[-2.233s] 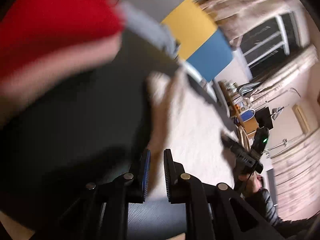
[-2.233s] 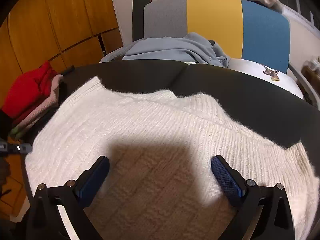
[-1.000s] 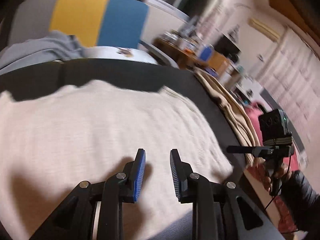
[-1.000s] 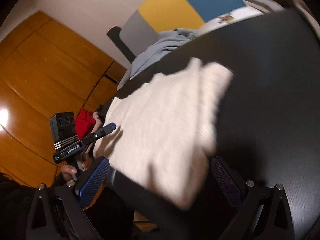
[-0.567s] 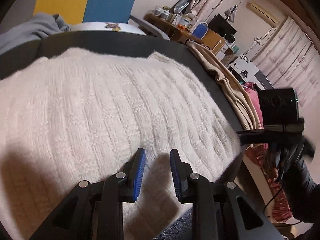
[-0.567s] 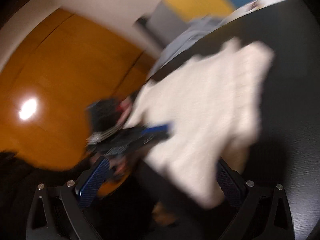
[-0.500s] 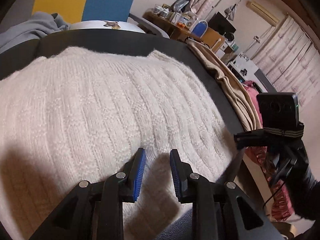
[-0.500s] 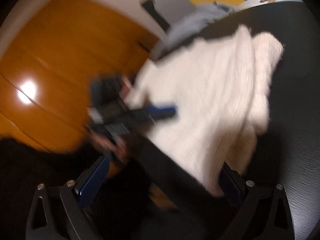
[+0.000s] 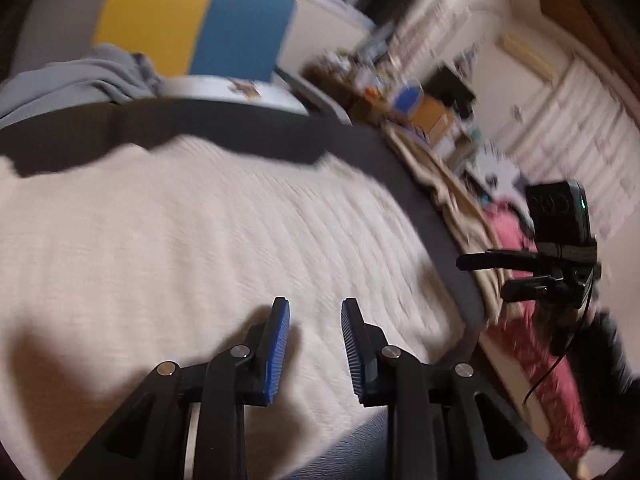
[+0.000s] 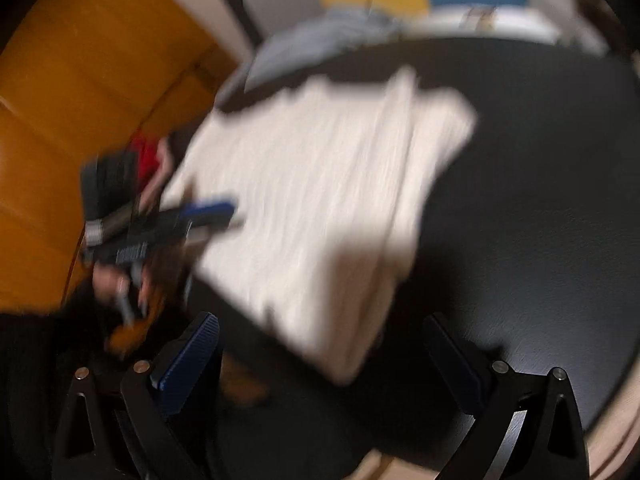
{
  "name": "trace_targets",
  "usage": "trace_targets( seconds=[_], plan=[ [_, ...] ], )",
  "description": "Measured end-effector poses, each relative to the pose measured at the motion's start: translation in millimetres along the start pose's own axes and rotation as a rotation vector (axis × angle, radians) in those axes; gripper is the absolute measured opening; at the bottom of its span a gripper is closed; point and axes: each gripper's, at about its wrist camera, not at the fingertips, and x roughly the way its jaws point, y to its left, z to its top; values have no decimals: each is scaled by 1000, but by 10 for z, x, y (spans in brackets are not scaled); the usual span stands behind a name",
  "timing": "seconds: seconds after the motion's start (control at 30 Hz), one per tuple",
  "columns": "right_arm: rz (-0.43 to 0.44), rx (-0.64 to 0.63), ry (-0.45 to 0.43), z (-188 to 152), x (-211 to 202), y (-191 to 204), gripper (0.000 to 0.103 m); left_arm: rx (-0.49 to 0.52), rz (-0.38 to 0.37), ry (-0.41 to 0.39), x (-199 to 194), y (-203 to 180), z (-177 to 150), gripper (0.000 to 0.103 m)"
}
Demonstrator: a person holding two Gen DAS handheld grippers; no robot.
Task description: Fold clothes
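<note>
Left gripper (image 9: 312, 344) has pulled back off the cream sweater (image 9: 200, 240), slightly parted, empty; right gripper (image 10: 324, 364) hangs wide, empty. Mid-fold; next, grab the near hem.

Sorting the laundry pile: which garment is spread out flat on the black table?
The cream knit sweater; the grey garment lies bunched behind the table.

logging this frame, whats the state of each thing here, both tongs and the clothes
left tongs: open with a narrow gap, nothing between the pads, over the sweater
right tongs: wide open, empty
cream sweater: lying flat on the dark table, partly folded
grey garment: crumpled, unfolded, beyond the table
red garment: at the table's left edge, too blurred to judge
</note>
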Motion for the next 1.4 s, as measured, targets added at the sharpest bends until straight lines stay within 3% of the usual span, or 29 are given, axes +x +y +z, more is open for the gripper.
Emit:
trace_targets(
  seconds=[0.1,0.2,0.27,0.33,0.47,0.53,0.73,0.93,1.1,1.33,1.4],
  plan=[
    [-32,-55,-165,228,59,221,103,-60,72,-55,-182,244,75,28],
    [-34,-57,-233,514,381,395,103,-107,140,-87,-316,504,124,29],
    [-35,-42,-233,661,631,444,103,-133,200,-106,-401,676,122,29],
    [-112,-53,-209,776,917,482,103,-149,273,-106,-441,843,91,29],
    [-357,-96,-152,843,1303,404,103,-218,264,-114,-465,1137,-33,25],
    [-423,-118,-141,830,1406,285,103,-235,258,-127,-468,1181,-68,22],
    [-462,-108,-141,885,1455,207,103,-255,269,-169,-610,1094,-183,25],
    [-450,-105,-164,841,1426,195,103,-328,351,-257,-1377,1314,-557,31],
    [-457,-109,-176,813,1411,217,103,-409,269,-219,-1731,1662,-906,36],
    [-448,-107,-184,803,1393,221,103,-477,94,-159,-1635,1834,-1075,38],
    [-447,-107,-184,805,1394,218,103,-467,79,-120,-1564,1824,-1061,32]
  ],
)
